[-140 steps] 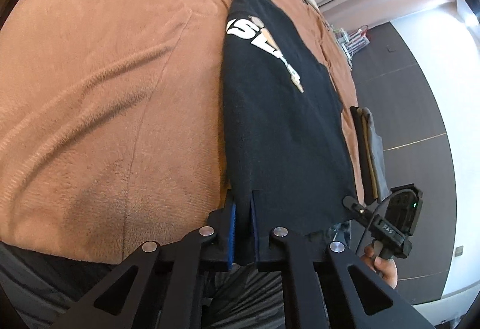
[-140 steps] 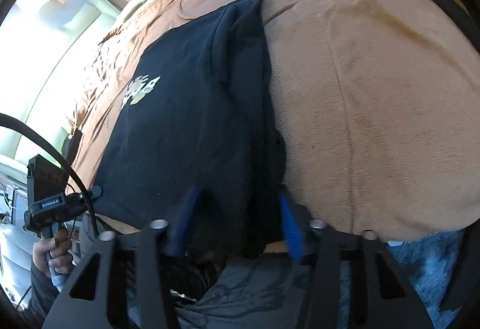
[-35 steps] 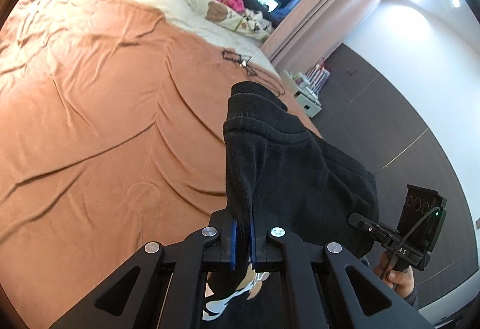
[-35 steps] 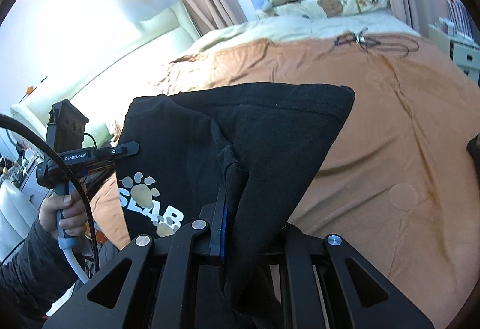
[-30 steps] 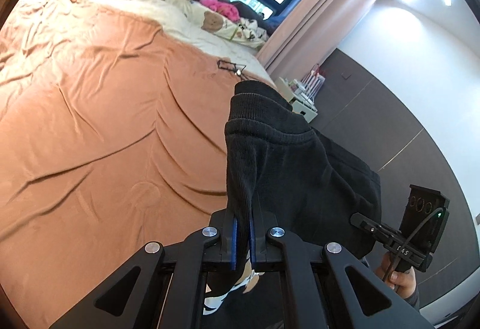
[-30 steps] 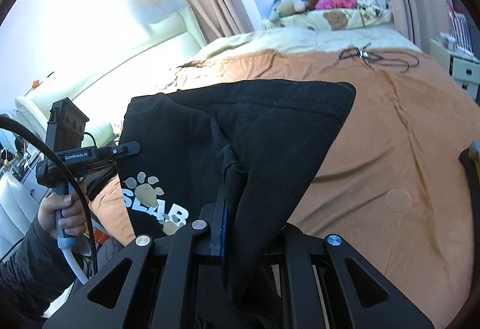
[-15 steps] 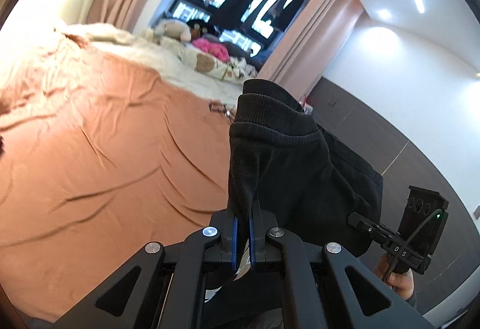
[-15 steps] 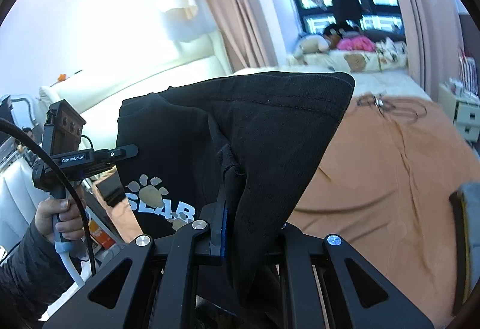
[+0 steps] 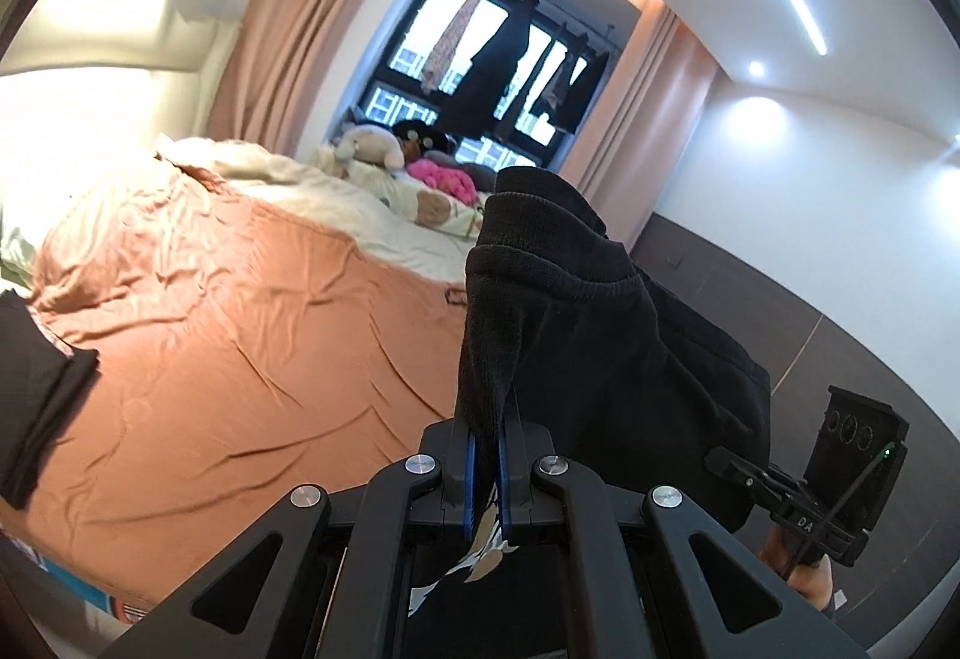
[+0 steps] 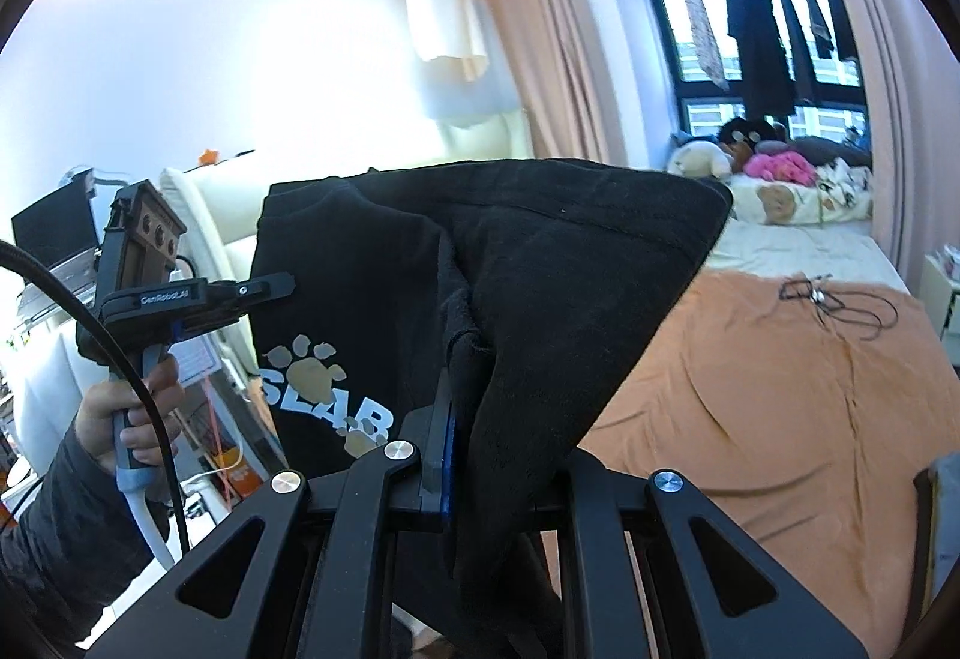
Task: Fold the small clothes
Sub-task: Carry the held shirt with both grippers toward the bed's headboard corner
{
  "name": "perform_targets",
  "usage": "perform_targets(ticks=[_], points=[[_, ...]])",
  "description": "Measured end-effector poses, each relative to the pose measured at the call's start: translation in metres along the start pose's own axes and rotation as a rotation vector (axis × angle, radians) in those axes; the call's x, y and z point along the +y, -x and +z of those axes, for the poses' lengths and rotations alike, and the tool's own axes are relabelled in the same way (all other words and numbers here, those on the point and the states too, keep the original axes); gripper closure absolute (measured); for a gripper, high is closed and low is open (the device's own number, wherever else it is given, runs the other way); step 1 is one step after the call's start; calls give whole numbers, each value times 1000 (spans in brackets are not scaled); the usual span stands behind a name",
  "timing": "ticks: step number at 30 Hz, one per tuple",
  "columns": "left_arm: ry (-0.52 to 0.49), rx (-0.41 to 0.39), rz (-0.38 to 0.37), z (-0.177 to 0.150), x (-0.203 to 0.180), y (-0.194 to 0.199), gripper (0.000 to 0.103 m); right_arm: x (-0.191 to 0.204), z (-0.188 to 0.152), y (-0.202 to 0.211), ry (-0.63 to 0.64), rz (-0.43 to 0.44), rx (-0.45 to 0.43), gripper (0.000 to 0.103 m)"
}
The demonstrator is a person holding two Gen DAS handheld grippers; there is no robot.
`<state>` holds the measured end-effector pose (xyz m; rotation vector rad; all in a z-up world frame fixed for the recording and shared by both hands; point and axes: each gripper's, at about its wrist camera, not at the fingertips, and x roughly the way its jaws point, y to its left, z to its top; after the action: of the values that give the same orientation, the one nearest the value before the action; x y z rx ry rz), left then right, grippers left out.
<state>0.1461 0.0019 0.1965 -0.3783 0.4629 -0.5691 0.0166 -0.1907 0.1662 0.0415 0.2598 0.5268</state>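
- Hanging in the air above the bed (image 9: 240, 335), the black garment (image 9: 600, 347) is held up by both grippers, clear of the orange-brown blanket (image 10: 780, 395).
- The left gripper (image 9: 487, 479) has its blue-padded fingers (image 9: 470, 473) clenched on a ribbed edge of the cloth, which rises above the pads and drapes off to the right.
- The right gripper (image 10: 474, 455) pinches another part of the same garment; one blue pad shows at the left, and the cloth falls over the other finger, hiding it.
- In the right wrist view the fabric spreads between the two tools, showing white letters and tan paw prints (image 10: 324, 389) on its front.
- The person's left hand (image 10: 129, 413) grips the handle of its tool at the left of that view.
- Stuffed toys (image 9: 384, 149) lie at the far end of the bed beneath the window (image 9: 498, 77).
- A dark cable (image 10: 834, 305) lies on the blanket.
- Another dark folded cloth (image 9: 36, 389) sits at the left edge of the bed.
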Motion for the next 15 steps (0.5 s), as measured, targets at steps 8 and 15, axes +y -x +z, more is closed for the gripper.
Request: perform_targets(ticks=[8, 15], points=[[49, -67, 33, 5, 28, 44, 98, -25, 20, -38, 36, 57, 17, 95], [74, -129, 62, 18, 63, 68, 98, -20, 26, -54, 69, 92, 37, 95]])
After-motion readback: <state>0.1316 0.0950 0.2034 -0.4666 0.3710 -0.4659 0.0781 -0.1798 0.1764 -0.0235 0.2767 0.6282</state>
